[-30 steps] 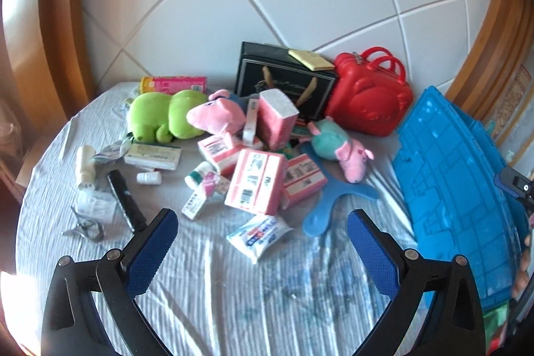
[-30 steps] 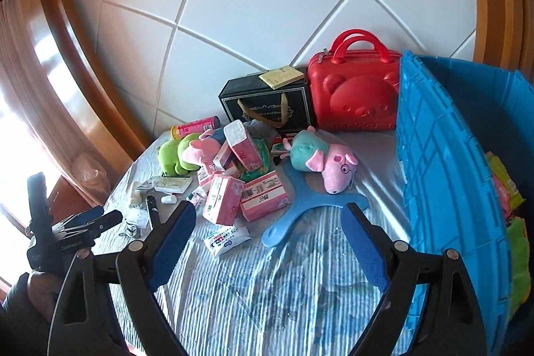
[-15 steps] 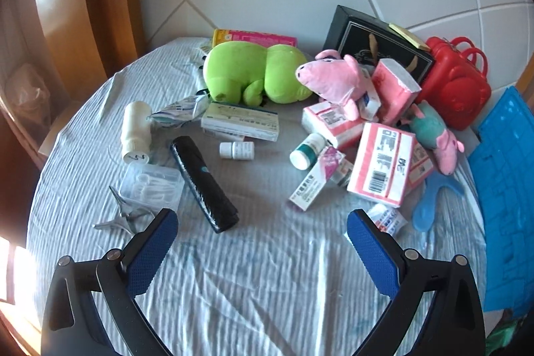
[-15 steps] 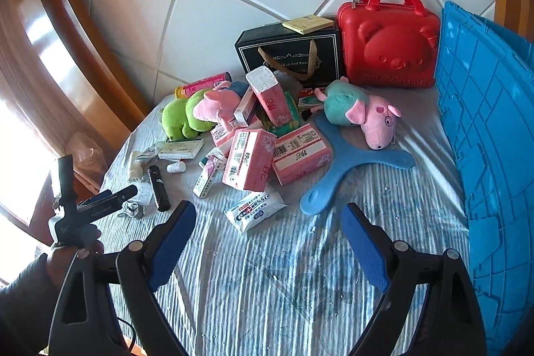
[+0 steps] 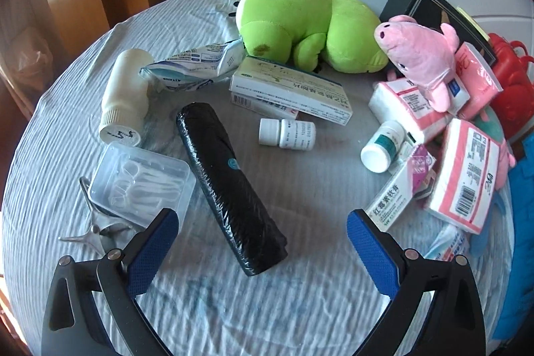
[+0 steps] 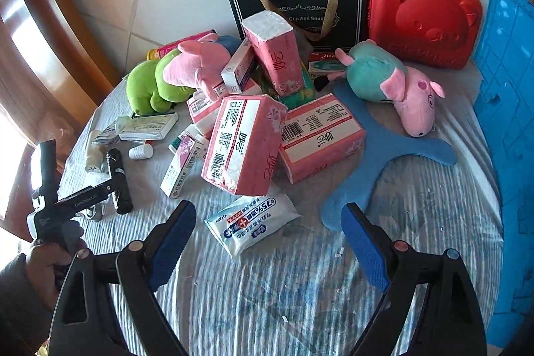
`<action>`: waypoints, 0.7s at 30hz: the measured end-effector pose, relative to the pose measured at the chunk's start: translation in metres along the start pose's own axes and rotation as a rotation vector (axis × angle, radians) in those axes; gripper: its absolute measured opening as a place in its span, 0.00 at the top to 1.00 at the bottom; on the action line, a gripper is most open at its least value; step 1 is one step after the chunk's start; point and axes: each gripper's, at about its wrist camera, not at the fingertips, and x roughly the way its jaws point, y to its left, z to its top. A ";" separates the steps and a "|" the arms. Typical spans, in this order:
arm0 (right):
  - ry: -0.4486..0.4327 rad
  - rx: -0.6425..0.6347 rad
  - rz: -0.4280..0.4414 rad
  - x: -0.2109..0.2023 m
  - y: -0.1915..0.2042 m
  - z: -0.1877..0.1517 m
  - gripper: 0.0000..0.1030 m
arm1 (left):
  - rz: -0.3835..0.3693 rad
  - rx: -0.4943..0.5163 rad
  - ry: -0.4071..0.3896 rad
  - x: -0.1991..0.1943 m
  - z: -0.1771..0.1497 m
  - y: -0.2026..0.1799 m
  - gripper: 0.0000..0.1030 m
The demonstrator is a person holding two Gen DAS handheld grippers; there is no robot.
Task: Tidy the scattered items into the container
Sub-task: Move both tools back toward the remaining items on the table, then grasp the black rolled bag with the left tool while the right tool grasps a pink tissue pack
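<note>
White ribbed cloth (image 6: 300,296) covers the whole table, tiled wall behind. Left gripper (image 5: 263,232) hangs with jaws spread wide and empty over a black wrapped roll (image 5: 230,186), a clear lidded box of floss picks (image 5: 142,182) just beside its left finger. Right gripper (image 6: 267,222) is wide open too, nothing held, right above a wipes pack (image 6: 252,222). Beyond that sits a heap of pink tissue packs (image 6: 240,142), medicine boxes and plush toys. Blue crate (image 6: 507,109) stands at the right edge, can't see inside it.
</note>
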 end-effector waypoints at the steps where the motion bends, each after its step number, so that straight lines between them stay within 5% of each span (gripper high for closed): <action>1: 0.005 -0.004 -0.008 0.010 0.002 0.003 0.13 | 0.008 0.001 0.006 0.005 0.001 0.000 0.00; 16: 0.140 -0.052 -0.104 0.121 0.048 0.046 0.13 | 0.167 0.145 -0.001 0.032 0.004 -0.019 0.00; 21: 0.185 -0.077 -0.153 0.148 0.058 0.054 0.00 | 0.246 0.156 0.023 0.037 0.008 -0.013 0.00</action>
